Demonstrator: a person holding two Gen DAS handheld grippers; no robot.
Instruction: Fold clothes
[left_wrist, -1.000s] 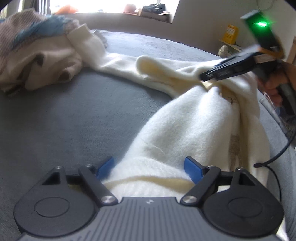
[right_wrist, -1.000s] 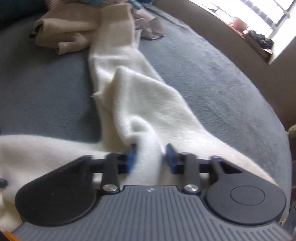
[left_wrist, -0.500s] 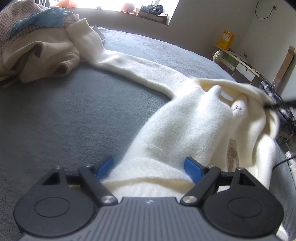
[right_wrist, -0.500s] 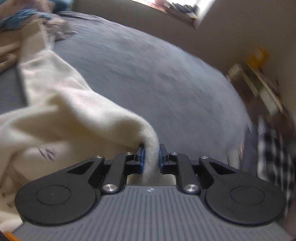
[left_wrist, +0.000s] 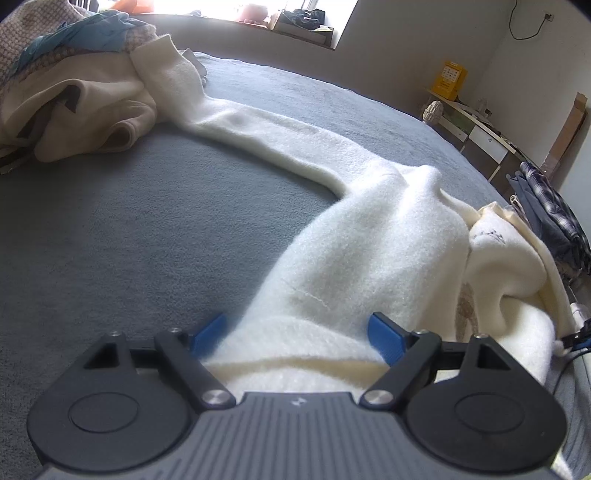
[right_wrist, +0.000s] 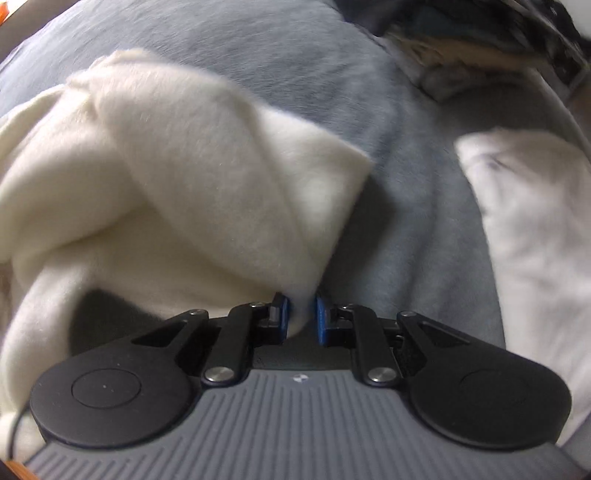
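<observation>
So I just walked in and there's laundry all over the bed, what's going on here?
A person with a handheld gripper in each hand is folding a cream fleece garment on the grey bed. The left gripper straddles one end, jaws wide. The right gripper has a corner of it between its jaws, which are opening. A pile of other clothes waits further back.

We are in a home bedroom: a grey bed (left_wrist: 129, 229) heaped with clothes (left_wrist: 66, 96), a cluttered windowsill (left_wrist: 295, 22), a low white cabinet (left_wrist: 484, 136) against the wall.
</observation>
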